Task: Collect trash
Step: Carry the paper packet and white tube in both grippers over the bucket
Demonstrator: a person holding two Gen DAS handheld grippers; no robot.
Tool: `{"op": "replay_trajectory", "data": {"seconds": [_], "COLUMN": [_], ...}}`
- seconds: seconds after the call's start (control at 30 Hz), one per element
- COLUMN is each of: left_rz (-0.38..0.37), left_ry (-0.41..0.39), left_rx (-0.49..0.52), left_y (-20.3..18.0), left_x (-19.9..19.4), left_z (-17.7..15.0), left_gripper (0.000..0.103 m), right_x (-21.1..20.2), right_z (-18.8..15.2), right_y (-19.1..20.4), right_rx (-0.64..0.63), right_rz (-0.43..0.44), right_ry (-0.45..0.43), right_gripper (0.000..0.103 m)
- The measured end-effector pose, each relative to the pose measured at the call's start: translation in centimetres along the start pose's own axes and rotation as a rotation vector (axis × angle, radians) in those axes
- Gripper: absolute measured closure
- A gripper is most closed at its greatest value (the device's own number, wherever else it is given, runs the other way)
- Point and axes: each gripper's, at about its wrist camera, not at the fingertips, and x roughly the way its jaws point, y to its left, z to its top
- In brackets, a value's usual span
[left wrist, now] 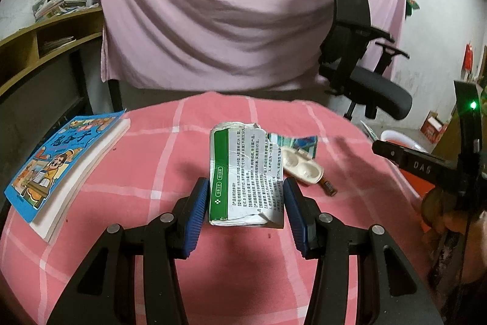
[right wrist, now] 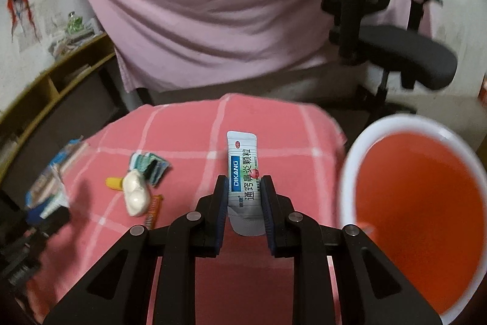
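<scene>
Crushed box [left wrist: 246, 172] clamped in left gripper [left wrist: 247, 213]; sachet [right wrist: 243, 181] in right gripper [right wrist: 244, 210].

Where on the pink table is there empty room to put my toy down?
Bare cloth lies between the blue book and the green-and-white box, and along the far edge of the tablecloth. It is crowded around the white blister tray, crumpled wrapper and battery.

Bin [right wrist: 420, 203] cut off at frame edge; book [right wrist: 48, 181] blurred.
</scene>
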Motion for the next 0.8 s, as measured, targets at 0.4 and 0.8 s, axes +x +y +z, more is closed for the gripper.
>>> {"op": "replay_trajectory", "data": {"seconds": [0.4,0.8], "left_rz": [-0.094,-0.151], "left_ry": [-0.099,-0.195], "left_rx": [0.034,0.038], "left_y": [-4.9,-10.6], "left_x": [-1.6,-2.9], "left_z": [0.3,1.8], "left_gripper": [0.059,0.059], "right_x": [-5.5,-10.8], "right_z": [0.8,-1.0], "right_y": [-3.3,-7.0], "right_rx": [-0.032,-0.003], "right_rz": [-0.053,-0.066], "right_ry": [-0.247,-0.408], "right_gripper": [0.084,0.084]}}
